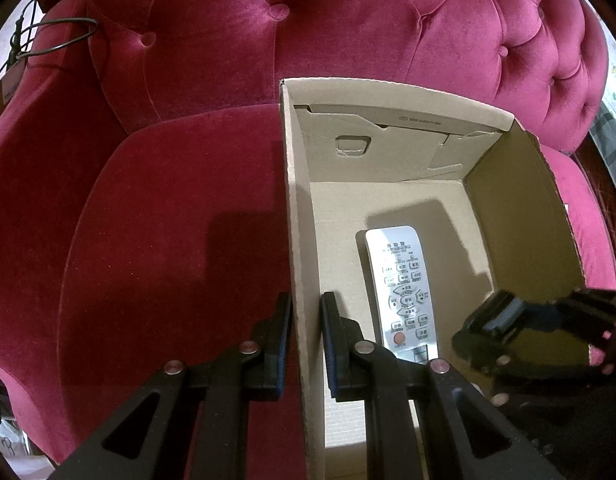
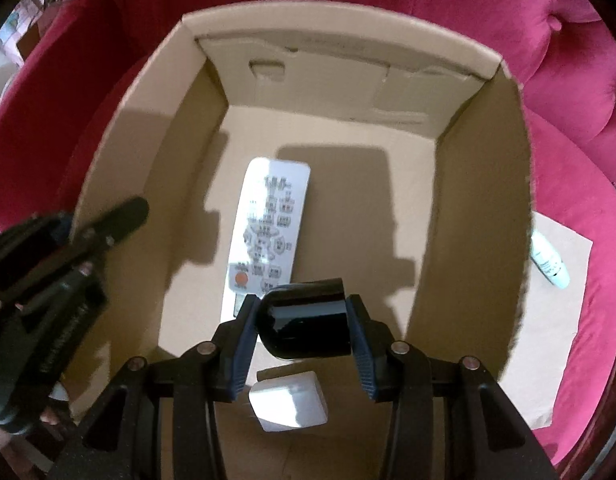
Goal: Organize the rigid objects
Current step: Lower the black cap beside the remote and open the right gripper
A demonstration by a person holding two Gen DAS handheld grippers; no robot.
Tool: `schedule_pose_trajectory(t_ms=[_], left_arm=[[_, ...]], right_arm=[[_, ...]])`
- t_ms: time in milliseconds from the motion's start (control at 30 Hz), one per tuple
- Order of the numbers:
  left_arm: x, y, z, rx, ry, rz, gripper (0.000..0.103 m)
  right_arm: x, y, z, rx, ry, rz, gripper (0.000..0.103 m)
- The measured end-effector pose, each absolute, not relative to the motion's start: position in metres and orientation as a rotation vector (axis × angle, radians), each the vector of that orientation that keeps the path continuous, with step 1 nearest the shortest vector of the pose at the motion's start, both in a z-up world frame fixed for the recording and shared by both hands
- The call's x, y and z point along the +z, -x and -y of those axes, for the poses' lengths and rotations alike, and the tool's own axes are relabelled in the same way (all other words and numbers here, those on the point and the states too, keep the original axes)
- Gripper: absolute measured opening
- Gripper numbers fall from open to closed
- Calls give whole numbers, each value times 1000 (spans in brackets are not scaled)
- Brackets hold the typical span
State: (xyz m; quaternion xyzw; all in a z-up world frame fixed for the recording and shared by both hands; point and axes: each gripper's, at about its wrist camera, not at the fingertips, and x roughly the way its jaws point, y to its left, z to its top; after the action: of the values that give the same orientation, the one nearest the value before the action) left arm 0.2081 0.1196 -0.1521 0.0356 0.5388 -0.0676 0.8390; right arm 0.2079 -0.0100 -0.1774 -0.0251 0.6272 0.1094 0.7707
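Currently placing: right gripper point(image 2: 302, 330) pinches black cylinder point(image 2: 306, 322) above box point(image 2: 488, 184) floor; left gripper point(image 1: 304, 344) clamps box's left wall. Next: lower beside remote point(image 2: 268, 232), release.

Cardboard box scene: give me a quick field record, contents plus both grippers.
container: cardboard box on red velvet seat
inside: white remote, white block
left gripper: clamped on the box's left wall
right gripper: holding black cylinder over box floor
outside: white tube on paper, right of box
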Motion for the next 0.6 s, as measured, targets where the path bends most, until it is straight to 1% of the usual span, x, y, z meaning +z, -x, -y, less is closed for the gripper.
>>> schedule_pose_trajectory(t_ms=[233, 433, 467, 533, 600], left_arm=[[-152, -208, -120, -144, -75, -1140, 16], [-153, -210, -121, -144, -79, -1140, 16], [-153, -211, -122, -145, -79, -1140, 16], [-153, -211, -122, -145, -78, -1140, 16], [-153, -211, -122, -145, -78, -1140, 16]], right_arm=[[-196, -205, 8, 229, 64, -1398, 47], [-198, -202, 12, 230, 56, -1402, 47], [-198, -203, 11, 230, 56, -1401, 48], [-198, -202, 13, 232, 51, -1397, 53], [-198, -203, 15, 234, 42, -1392, 53]])
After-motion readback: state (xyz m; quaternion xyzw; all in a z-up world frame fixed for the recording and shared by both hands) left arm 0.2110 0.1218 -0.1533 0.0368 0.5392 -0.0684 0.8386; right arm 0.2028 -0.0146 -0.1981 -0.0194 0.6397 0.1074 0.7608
